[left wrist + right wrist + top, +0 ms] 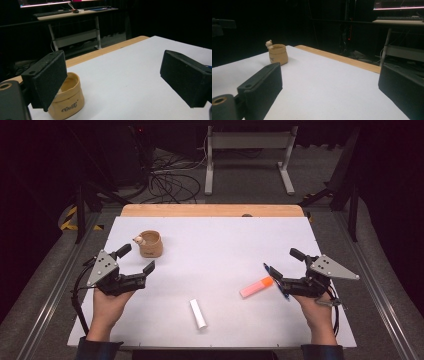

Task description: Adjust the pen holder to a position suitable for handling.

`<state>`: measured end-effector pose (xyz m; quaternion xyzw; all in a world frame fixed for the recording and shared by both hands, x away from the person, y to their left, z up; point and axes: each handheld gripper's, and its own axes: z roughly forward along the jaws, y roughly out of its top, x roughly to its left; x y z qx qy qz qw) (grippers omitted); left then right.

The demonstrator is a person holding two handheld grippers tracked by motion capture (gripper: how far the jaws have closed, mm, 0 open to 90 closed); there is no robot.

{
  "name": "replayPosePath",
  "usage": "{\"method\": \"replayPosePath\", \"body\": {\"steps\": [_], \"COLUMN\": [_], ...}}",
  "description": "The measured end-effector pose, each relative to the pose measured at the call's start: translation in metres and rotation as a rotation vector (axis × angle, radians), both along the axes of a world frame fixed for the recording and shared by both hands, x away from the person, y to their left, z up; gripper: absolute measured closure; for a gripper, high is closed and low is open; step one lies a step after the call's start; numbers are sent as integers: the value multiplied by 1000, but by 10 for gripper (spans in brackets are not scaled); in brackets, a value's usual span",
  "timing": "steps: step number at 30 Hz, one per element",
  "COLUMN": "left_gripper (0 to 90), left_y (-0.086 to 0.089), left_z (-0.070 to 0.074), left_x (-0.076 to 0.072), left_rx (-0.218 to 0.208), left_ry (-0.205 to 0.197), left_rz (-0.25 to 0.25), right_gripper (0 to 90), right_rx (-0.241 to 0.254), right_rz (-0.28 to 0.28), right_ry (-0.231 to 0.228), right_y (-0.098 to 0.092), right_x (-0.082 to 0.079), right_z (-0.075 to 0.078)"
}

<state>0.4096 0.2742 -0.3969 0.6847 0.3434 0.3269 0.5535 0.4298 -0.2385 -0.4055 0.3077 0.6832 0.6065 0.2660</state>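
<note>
Matt white sheet across the table, paper-smooth, no shine. Bare pale wood along the far edge, lightly grained. Tan pot, dull and soft-looking, like cloth or unglazed clay; hard to tell which. Black pads on the left gripper, rough, foam-like, matt. Same grainy black on the right gripper. Grey plate, flat dull metal. Orange marker and white tube, smooth plastic.

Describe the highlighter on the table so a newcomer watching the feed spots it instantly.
Start at the white table, then go to the right gripper near its right edge. Just left of that gripper lies the highlighter: a pink body with an orange cap, the only brightly coloured item, unlike the plain white tube.
</note>
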Motion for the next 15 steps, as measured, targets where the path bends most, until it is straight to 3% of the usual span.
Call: {"method": "replayPosePath", "body": {"steps": [5, 15], "left_gripper": [67, 74], "left_y": [2, 3], "left_z": [-6, -13], "left_x": [6, 21], "left_rx": [24, 18], "left_ry": [13, 25], "left_rz": [71, 144], "right_gripper": [59, 60], "right_rx": [-6, -31], "right_rz": [-6, -13], "right_ry": [6, 7], "right_y": [1, 5], "right_x": [-1, -2], "right_z": [0, 2]}}
